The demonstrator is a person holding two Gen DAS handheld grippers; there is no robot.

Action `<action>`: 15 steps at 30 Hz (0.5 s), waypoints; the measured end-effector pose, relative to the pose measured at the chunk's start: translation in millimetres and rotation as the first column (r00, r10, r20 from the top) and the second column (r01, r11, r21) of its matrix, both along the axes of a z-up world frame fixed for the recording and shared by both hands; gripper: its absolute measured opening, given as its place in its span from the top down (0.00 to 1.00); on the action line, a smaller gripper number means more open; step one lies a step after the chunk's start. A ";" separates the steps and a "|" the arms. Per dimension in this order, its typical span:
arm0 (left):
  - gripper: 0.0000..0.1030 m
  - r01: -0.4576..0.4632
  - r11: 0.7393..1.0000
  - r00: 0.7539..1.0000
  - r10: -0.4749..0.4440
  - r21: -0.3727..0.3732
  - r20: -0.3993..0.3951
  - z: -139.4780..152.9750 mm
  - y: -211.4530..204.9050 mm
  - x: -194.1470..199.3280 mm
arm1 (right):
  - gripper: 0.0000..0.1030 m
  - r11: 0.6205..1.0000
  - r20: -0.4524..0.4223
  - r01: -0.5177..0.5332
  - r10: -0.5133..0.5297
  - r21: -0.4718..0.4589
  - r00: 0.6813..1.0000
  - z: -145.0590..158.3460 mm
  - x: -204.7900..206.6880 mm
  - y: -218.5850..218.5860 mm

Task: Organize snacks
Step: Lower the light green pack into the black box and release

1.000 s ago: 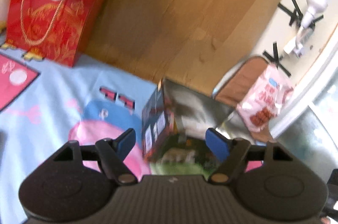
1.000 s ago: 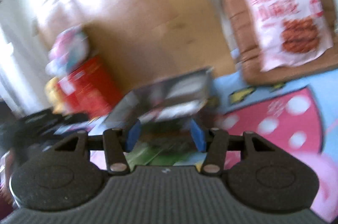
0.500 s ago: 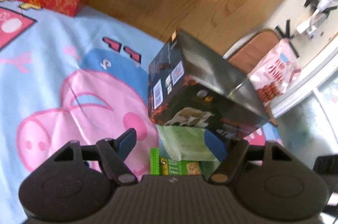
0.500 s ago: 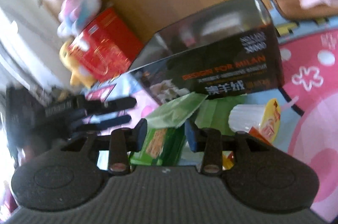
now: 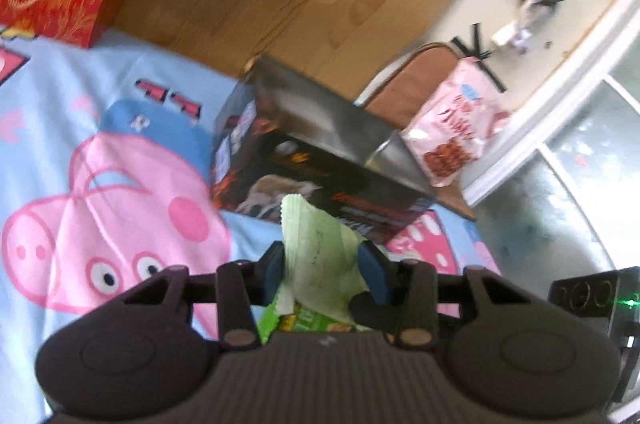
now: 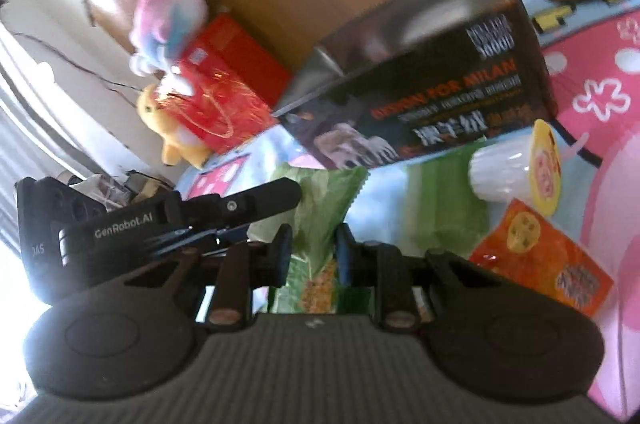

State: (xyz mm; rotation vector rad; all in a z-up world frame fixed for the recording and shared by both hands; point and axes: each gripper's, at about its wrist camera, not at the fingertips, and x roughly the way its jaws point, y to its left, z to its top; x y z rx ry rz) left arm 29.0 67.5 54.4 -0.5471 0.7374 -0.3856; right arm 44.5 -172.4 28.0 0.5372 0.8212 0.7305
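Both grippers, left and right, (wide apart earlier) are closing fingers on the green snack bag.

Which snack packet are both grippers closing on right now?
The green packet, lying in front of the dark box. The orange packet and the pink packet on the brown cushion lie untouched.
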 end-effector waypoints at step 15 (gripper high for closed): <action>0.54 0.049 0.999 0.983 -0.052 0.022 0.175 56.4 -47.2 66.0 | 0.76 0.989 0.228 0.145 -0.138 -0.017 0.964 44.7 21.2 -27.8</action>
